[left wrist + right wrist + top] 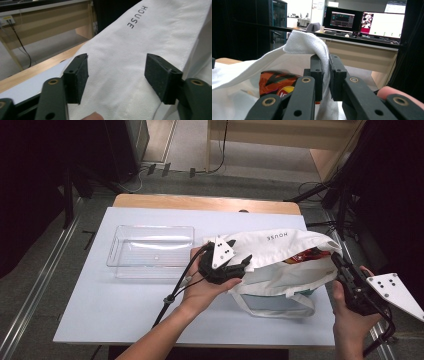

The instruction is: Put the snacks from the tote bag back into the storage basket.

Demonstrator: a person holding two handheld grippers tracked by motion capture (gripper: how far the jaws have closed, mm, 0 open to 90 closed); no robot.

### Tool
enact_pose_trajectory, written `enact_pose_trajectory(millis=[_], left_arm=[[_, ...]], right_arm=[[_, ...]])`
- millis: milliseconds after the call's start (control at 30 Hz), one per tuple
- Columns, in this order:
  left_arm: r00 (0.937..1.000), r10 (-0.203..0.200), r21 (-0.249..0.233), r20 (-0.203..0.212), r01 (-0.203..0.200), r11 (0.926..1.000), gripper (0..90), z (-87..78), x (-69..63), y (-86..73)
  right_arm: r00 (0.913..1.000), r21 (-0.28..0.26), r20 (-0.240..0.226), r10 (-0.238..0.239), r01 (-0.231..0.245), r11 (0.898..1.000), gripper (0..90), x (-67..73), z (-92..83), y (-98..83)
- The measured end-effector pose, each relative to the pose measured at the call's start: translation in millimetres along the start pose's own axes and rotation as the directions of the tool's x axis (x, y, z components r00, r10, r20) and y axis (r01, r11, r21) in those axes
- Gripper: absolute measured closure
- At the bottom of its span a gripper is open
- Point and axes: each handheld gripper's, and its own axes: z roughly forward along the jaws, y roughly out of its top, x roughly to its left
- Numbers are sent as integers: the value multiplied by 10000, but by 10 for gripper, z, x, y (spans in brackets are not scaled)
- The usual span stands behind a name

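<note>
The left gripper [239,264] is standing released, its jaws spread apart with the white cloth of the bag [280,255] lying between them but neither pad [77,76] pressing on it. In the left gripper view the cloth is running away ahead of the jaws, and the printed word HOUSE [137,17] is sitting farther along it, beyond the pads. A person's left hand [207,287] is wrapping the gripper from beneath, and its cable [175,292] is trailing back toward the person.

The right gripper [336,261] is clenching the bag's rim at the opposite end; in the right gripper view a fold of white cloth [325,62] is being pinched tight between the two pads and is arching up over their tips. Just below and to the left of those jaws, inside the bag's mouth, an orange snack packet [277,83] is lying. The right hand [350,325] is gripping the tool from behind.

The bag is lying on the white table [125,310] between the two grippers. Beyond the left gripper, on the side away from the bag, a clear plastic tray [114,251] is resting on the table, near but apart from it.
</note>
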Motion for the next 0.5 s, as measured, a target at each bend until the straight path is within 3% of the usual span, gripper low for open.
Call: enact_pose_trajectory(millis=[100, 167, 233, 333, 367, 433, 500], left_arm=[[9993, 318, -70, 220, -316, 9995, 462, 1, -47, -12], [9952, 292, -523, 937, -244, 9983, 414, -60, -87, -11], [9927, 262, -808, 1178, -167, 9966, 364, -117, -122, -7], [9897, 494, -711, 1344, -401, 9967, 291, -111, -200, -22], [9900, 668, -564, 1240, -602, 9966, 274, -91, -232, -35], [9933, 987, -79, 601, -984, 9951, 207, -25, -293, -70], [9943, 1041, 491, -222, -1029, 9935, 164, 48, -313, -101]], right_arm=[[9999, 14, 18, 114, -114, 9999, 845, -20, 1, -12], [9998, 30, 65, 169, -169, 9999, 845, -39, 2, -14], [9995, 29, 86, 298, -299, 9995, 845, -53, 1, -17], [9995, -12, 53, 312, -312, 9995, 845, -57, 11, -23], [9994, 8, 24, 356, -356, 9994, 845, -49, 12, -22], [9994, -42, -36, 355, -356, 9994, 845, -33, 19, -19], [9994, -40, -59, 332, -332, 9994, 845, -18, 16, -16]])
